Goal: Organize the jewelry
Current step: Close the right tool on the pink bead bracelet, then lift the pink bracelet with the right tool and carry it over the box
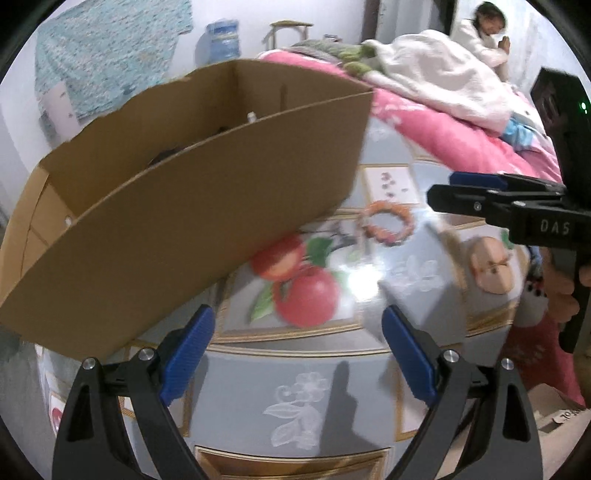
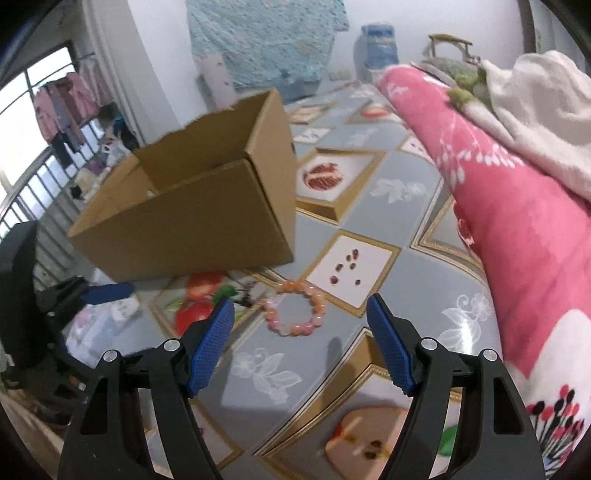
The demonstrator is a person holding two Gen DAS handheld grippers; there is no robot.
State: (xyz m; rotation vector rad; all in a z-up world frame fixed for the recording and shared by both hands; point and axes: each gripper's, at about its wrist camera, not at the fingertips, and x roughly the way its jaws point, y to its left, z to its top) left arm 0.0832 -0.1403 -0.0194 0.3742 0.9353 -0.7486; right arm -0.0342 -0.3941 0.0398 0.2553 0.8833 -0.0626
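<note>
A pink and orange bead bracelet (image 2: 295,310) lies flat on the patterned surface, just right of the cardboard box (image 2: 192,210). My right gripper (image 2: 301,321) is open and empty, with its fingers on either side of the bracelet and a little short of it. In the left wrist view the bracelet (image 1: 388,223) lies beyond the box corner (image 1: 184,206), and my right gripper (image 1: 461,197) comes in from the right above it. My left gripper (image 1: 297,332) is open and empty, hovering near the box's long side. Small dark items show inside the box.
The surface is a glossy fruit-print cloth (image 2: 369,184). A pink floral quilt (image 2: 517,206) and a white blanket (image 2: 546,110) rise at the right. A person (image 1: 487,33) sits at the far right. A blue water jug (image 2: 378,44) stands at the back wall.
</note>
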